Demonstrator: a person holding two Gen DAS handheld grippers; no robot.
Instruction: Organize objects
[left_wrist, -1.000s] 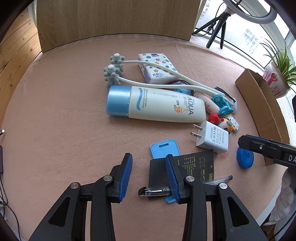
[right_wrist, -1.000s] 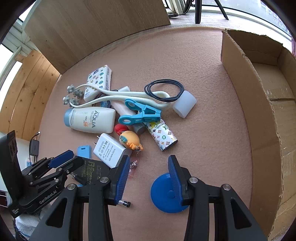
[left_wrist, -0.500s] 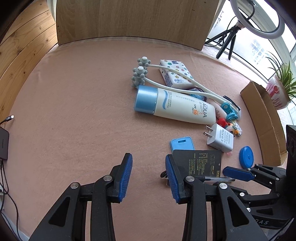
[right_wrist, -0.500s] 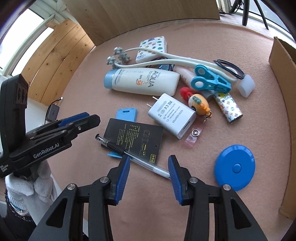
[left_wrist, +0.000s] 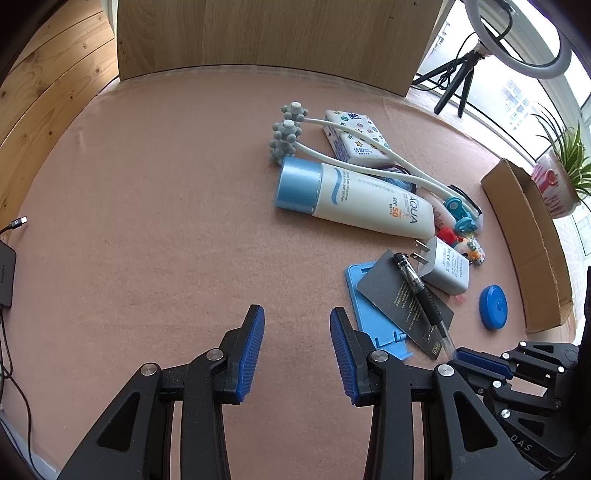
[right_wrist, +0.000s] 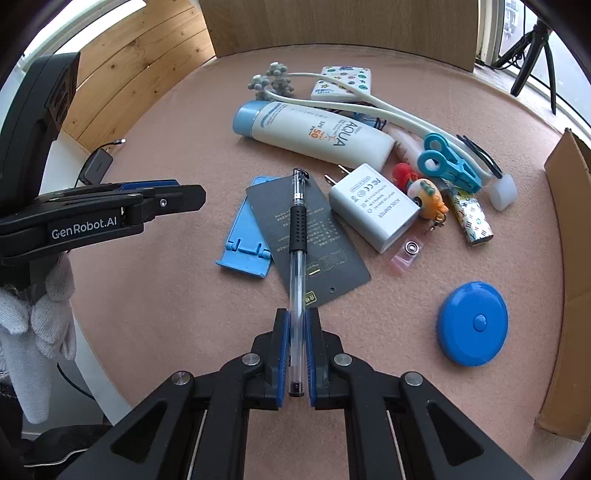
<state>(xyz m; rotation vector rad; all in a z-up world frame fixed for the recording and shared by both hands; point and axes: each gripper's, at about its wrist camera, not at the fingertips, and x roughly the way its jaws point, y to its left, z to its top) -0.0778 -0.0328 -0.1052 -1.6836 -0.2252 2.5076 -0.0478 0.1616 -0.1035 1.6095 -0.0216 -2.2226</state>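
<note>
The right hand-held gripper (right_wrist: 297, 349) is closing, its pads clamped on the clear end of a gel pen (right_wrist: 297, 229) lying across a dark card (right_wrist: 317, 236) on the counter (right_wrist: 184, 295). The left hand-held gripper (left_wrist: 297, 347) hangs apart, empty, over bare counter.

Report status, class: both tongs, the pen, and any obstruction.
Right tongs closing on pen. Left tongs open, empty. Pen lies across grey card; nothing blocking.
</note>
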